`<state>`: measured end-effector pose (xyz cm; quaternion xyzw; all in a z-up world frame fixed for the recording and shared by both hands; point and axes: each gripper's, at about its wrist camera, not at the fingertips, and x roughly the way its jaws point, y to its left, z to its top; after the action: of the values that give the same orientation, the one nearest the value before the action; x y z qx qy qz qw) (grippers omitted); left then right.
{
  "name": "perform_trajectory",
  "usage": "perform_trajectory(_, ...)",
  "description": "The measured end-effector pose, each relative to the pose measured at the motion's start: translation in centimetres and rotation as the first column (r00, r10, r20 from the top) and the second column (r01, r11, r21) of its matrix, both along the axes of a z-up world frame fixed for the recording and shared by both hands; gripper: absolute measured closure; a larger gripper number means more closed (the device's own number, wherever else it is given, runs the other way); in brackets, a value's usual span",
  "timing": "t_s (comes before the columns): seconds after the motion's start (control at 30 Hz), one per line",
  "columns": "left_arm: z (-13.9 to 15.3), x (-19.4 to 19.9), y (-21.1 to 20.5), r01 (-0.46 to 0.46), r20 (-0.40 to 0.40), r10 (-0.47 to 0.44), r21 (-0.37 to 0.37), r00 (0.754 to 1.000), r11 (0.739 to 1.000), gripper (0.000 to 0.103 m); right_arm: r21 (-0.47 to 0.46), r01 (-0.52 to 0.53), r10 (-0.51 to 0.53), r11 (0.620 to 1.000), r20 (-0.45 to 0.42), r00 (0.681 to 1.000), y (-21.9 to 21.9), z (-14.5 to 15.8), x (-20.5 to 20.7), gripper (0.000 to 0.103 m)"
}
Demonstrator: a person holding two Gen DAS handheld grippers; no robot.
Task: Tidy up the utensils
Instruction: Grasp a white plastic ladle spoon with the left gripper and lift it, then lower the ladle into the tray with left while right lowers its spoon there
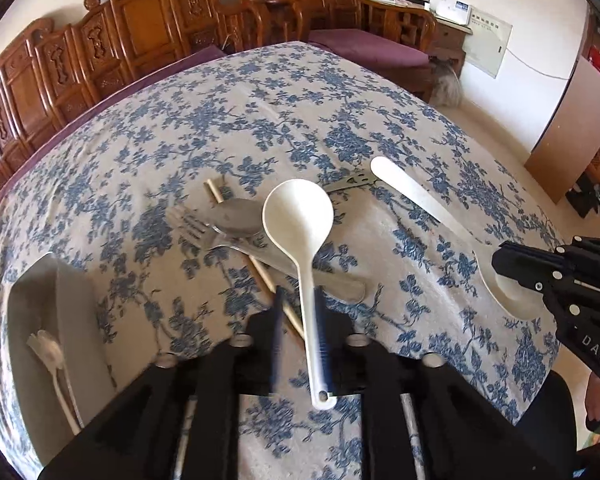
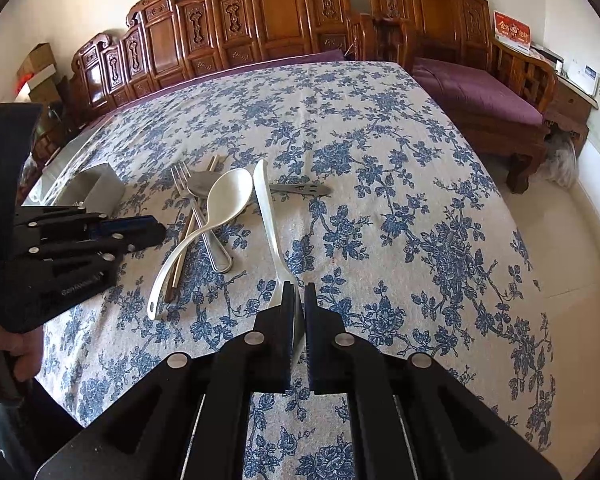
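Note:
A white ladle-shaped spoon (image 1: 298, 216) lies across the utensil pile, and its handle runs down between the fingers of my left gripper (image 1: 299, 294). From the right wrist view this spoon (image 2: 220, 204) rests on the table, and the left gripper (image 2: 158, 232) hovers just left of its handle, open and gripping nothing. My right gripper (image 2: 299, 286) is shut on the wide end of a long white spoon (image 2: 266, 208). Its handle (image 1: 408, 192) points away towards the pile. A metal fork (image 1: 192, 224), a metal spoon (image 1: 236, 216) and chopsticks (image 1: 216, 192) lie crossed under the ladle.
A shiny steel holder (image 1: 40, 300) stands at the table's left edge with a white utensil inside. A flat metal tool (image 1: 352, 180) lies beyond the pile. The blue-flowered tablecloth (image 2: 380, 140) covers the table. Carved wooden benches line the far side.

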<state>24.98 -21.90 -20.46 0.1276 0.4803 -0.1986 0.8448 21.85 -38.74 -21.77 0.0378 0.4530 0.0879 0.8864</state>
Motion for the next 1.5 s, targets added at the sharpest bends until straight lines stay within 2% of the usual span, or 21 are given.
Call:
perform_trajectory(0.23,-2.3,0.7,-1.4,0.012,-0.057,-0.011,0.027,0.998,1.0,0.081,0.012,0.01,-0.01,1.0,-0.004,1.0,-0.4,-0.1,0.1,0.097)
perform_trajectory(0.33,-2.5,0.9,-1.2,0.008,-0.068,-0.006,0.024,0.998,1.0,0.093,0.012,0.007,-0.007,1.0,-0.003,1.0,-0.4,-0.1,0.1,0.097)
perform_trajectory(0.53,-1.0,0.3,-0.3,0.009,-0.037,-0.009,0.006,0.999,1.0,0.094,0.011,-0.011,0.01,1.0,0.012,1.0,0.4,0.5,-0.2,0.097)
perform_trajectory(0.73,1.9,-1.1,1.5,-0.01,0.02,0.01,-0.015,1.0,1.0,0.094,0.014,-0.044,0.043,0.999,0.046,0.998,1.7,2.2,-0.8,0.097)
perform_trajectory(0.87,3.6,-1.8,3.7,-0.03,0.056,0.031,-0.024,0.998,0.999,0.094,0.01,-0.078,0.077,0.997,0.071,0.995,3.2,3.4,-1.3,0.097)
perform_trajectory(1.1,5.8,-2.4,9.3,-0.104,0.091,0.108,-0.046,0.99,0.994,0.094,0.001,-0.141,0.14,0.99,0.072,0.988,6.8,3.7,-1.6,0.097)
perform_trajectory(1.5,6.7,-3.1,17.6,-0.203,0.107,0.206,-0.046,0.973,0.978,0.094,0.018,-0.209,0.208,0.978,0.06,0.976,13.0,3.7,-0.4,0.097)
